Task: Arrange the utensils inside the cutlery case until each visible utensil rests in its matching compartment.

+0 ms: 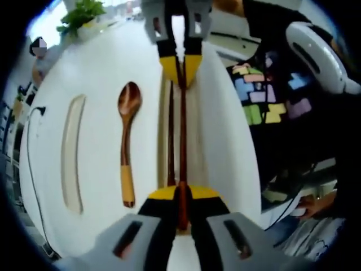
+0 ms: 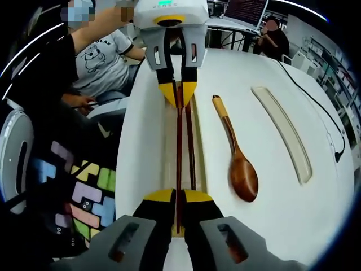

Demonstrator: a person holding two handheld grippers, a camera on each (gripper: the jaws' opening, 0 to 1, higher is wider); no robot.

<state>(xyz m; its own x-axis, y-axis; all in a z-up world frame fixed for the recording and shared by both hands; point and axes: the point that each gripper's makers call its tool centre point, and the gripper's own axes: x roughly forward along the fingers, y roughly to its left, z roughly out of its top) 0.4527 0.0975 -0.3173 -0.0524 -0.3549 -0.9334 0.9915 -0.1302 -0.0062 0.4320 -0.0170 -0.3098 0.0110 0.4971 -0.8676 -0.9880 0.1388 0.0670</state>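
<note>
Left gripper (image 1: pixel 181 197) nearest the lens, yellow-tipped fingers (image 1: pixel 161 193) clenched on one end of a dark chopstick (image 1: pixel 182 141); right gripper (image 2: pixel 179 199) clenched on the opposite end of what looks like the same chopstick, each seen facing the other across the cutlery case (image 2: pixel 271 180). Held stick runs straight ahead of both fingertip pairs, over the long chopstick slot (image 2: pixel 169 152); second chopstick (image 2: pixel 190 141) lies just beside it, apparently already in the slot. Wooden spoon (image 2: pixel 237 158) sits off to the side of the fingers in its own recess, empty slot (image 2: pixel 282 132) farther out. To do it well: keep both ends level, lower together, align parallel to the resting stick, let go both ends at once so it doesn't roll out. Count: 2 chopsticks, 1 spoon, 3 compartments, 2 grippers
</note>
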